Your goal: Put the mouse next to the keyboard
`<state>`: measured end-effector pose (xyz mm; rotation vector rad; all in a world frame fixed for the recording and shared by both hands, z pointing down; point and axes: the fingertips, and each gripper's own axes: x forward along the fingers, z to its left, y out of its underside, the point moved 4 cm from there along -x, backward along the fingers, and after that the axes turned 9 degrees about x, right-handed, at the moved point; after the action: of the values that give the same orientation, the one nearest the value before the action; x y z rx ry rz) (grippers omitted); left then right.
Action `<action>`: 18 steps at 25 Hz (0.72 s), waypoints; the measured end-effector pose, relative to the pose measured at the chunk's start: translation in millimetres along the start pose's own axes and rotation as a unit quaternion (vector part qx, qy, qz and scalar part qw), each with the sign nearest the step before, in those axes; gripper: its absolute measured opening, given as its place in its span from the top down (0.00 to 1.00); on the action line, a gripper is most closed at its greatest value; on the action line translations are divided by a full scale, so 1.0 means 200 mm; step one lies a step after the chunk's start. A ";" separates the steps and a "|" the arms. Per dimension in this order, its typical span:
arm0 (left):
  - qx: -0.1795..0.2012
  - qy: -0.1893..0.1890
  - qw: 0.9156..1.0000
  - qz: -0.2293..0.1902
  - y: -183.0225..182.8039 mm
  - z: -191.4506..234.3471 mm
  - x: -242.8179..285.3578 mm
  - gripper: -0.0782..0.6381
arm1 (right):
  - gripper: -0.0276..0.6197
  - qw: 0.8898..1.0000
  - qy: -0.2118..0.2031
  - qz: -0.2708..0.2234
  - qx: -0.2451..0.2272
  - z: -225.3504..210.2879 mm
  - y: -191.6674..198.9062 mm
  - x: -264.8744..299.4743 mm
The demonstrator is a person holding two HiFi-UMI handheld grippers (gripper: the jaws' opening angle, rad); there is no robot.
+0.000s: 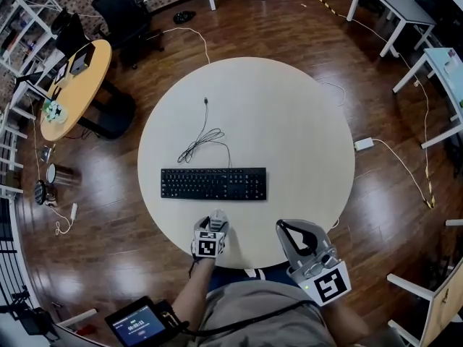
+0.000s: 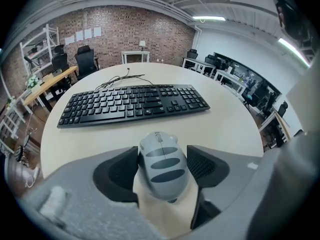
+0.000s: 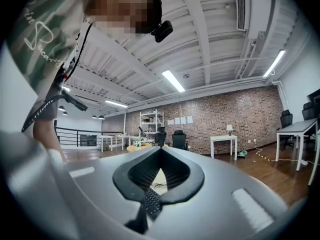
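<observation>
Left gripper (image 1: pixel 216 219) is clamped on the grey mouse (image 2: pixel 163 168) just on the near side of the black keyboard (image 1: pixel 213 183) on the round table (image 1: pixel 289 121), while the right gripper (image 1: pixel 284 228) sits pinched together with nothing in it.

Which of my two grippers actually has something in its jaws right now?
The left gripper: its jaws clamp the grey mouse. The right gripper has its jaws closed together with nothing between them.

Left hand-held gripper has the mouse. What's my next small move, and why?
Probably carry the mouse rightward and forward. The left hand-held gripper grips it near the table's near edge, in front of the keyboard's middle, and bare table lies beside the keyboard's right end.
</observation>
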<state>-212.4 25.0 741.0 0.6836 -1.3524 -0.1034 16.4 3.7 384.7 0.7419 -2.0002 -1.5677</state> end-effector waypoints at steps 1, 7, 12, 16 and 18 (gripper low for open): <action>0.000 -0.001 1.000 0.002 0.00 0.00 0.00 0.45 | 0.95 1.000 0.001 -0.002 0.002 -0.01 0.00 -0.01; 0.000 0.000 1.000 0.019 -0.01 -0.02 0.00 0.45 | 0.95 1.000 0.009 0.002 -0.004 -0.04 -0.01 -0.03; 0.001 0.003 1.000 0.014 -0.01 -0.05 0.01 0.45 | 0.95 1.000 -0.003 -0.001 -0.007 -0.03 -0.01 -0.04; 0.017 0.009 1.000 0.015 -0.03 -0.08 0.03 0.45 | 0.95 1.000 -0.009 0.003 -0.013 -0.02 0.00 -0.06; 0.039 0.019 0.999 0.020 -0.03 -0.11 0.05 0.45 | 0.95 1.000 -0.008 0.002 -0.012 -0.03 0.00 -0.06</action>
<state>-187.1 23.2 745.7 0.7204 -1.3385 -0.0062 29.6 7.9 386.1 0.7189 -1.9893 -1.5969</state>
